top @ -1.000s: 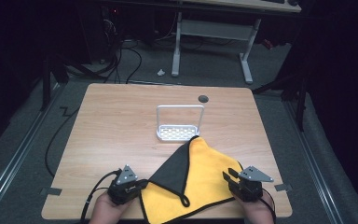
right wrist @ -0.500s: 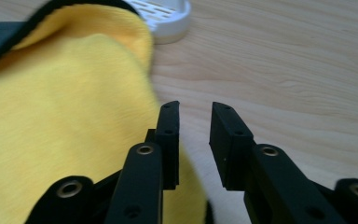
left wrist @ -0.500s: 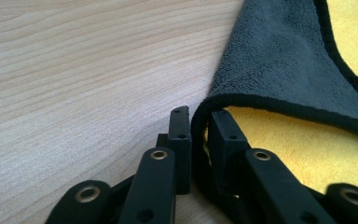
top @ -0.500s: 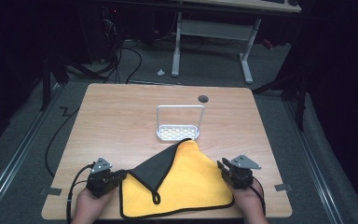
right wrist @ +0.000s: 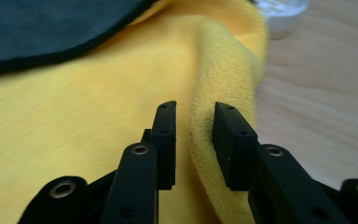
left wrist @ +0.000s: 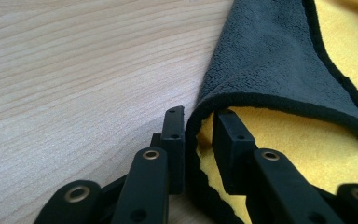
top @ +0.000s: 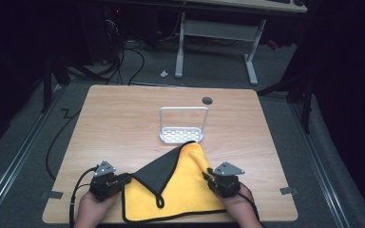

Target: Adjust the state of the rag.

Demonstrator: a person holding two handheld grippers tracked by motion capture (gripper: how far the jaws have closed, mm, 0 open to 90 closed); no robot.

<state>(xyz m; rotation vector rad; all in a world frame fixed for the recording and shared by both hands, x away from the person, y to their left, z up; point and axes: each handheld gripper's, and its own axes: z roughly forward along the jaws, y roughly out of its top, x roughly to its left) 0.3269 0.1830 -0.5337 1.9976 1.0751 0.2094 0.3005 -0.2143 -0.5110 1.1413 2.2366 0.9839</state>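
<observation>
A yellow cloth (top: 185, 190) with black edging lies at the table's near edge, its dark grey corner (top: 159, 171) folded back over it. My left gripper (top: 126, 179) is at the cloth's left edge. Its jaws (left wrist: 200, 116) have just been opening, and the folded black-edged hem (left wrist: 193, 140) stands loose between them. My right gripper (top: 207, 174) is at the cloth's right side. Its jaws (right wrist: 195, 109) have also just been opening, and they straddle a raised yellow ridge (right wrist: 223, 70) without pinching it.
A small white perforated rack (top: 181, 135) with a wire handle stands mid-table, just beyond the cloth's far tip. A round cable hole (top: 207, 100) lies behind it. Bare wooden table (top: 119, 123) spreads to the left, right and far side. A black cable (top: 76, 190) trails from the left gripper.
The left hand pulled the cloth's left side outward, then stopped. The right gripper slid left onto the cloth. The cloth has sunk flatter and wider, and both jaw pairs have loosened.
</observation>
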